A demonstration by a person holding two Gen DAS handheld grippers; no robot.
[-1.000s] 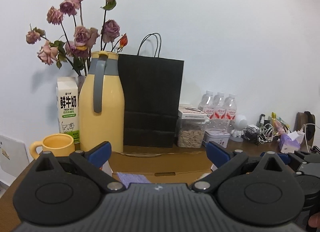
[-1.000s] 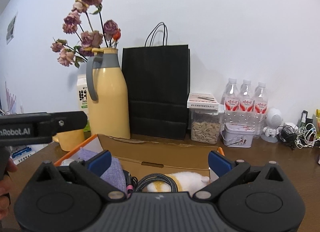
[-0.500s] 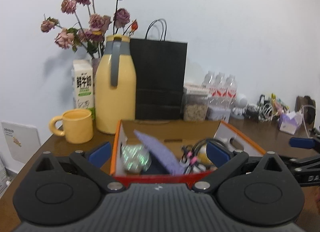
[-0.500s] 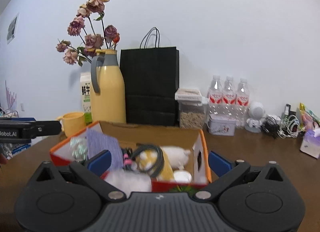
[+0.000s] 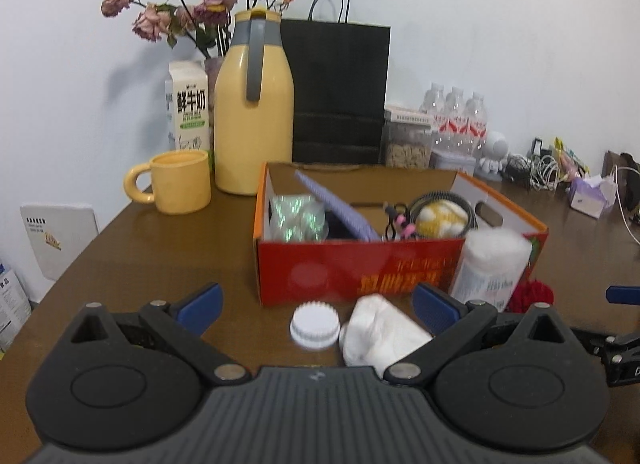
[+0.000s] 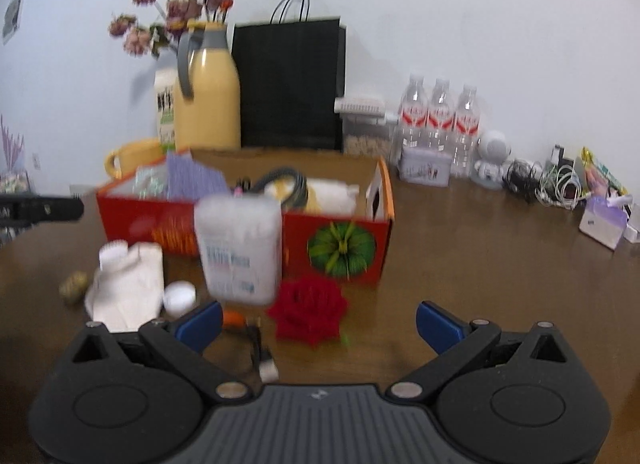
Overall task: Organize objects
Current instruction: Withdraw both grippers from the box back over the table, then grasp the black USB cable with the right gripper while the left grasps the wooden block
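Left claw [image 5: 316, 302] is hanging wide open over the brown wooden bench [image 5: 140, 248], gripping nothing; between its blue fingertips [image 5: 200, 302] are lying a white ridged round cap [image 5: 315, 326] and a crumpled white cloth [image 5: 380, 334], touching each other. Right claw [image 6: 318, 318] is also sitting wide open and empty, with a red fabric rose [image 6: 308, 310] just ahead of it and a small cable with a plug [image 6: 260, 352] near its left fingertip. Just behind the rose, a clear plastic tub of white cotton swabs [image 6: 240, 248] is standing against the front of the red-and-orange cardboard box [image 6: 340, 240]. The box is holding a lilac cloth [image 5: 340, 207], a shiny green wrapped bundle [image 5: 296, 215], a black coiled cable [image 5: 440, 199] and a yellow-white plush [image 5: 440, 219]. Behind it are standing a yellow thermos jug [image 5: 252, 111], yellow mug [image 5: 180, 179] and black paper bag [image 5: 340, 91].
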